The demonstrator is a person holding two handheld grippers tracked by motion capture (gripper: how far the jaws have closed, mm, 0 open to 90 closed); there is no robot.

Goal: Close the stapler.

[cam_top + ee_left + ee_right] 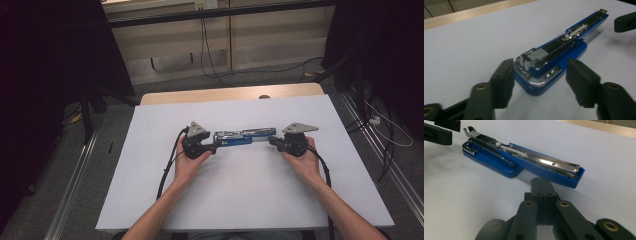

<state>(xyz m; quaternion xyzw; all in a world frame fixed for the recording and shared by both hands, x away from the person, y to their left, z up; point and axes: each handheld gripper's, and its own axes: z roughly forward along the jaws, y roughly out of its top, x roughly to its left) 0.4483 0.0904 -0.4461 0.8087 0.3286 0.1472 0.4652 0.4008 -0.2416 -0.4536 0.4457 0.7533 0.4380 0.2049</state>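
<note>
Left gripper [212, 148] sits at the left end of the blue stapler [244, 137], jaws apart w/ the stapler's base between them; in the left gripper view the pads [503, 82] flank the chrome-edged base [541, 77] but don't seem to press it yet, a gap shows on the right pad's side. Stapler lies mid-table on the white table top [240, 200], swung open flat: blue plastic body, shiny steel magazine rail [541, 160] exposed, a staple block near the left end, spring parts at the hinge. Glossy, hard, slick surfaces. Moving right: right gripper [272, 141] is just beside the stapler's far end, jaws pressed together on nothing, tips near the blue tip [574, 178] but whether they touch it, can't tell. Risks, as I read it: if the left jaws clamp off-centre on that rounded, smooth base, it could squirt out or pivot on the slick top; the gap on one side means one pad lands first and shoves the stapler sideways. Right tip pushing on the open arm could fold it shut or skate the whole thing. Loose staples may spill if it tilts. Matte black jaws, blocky, ribbed pads.
</note>
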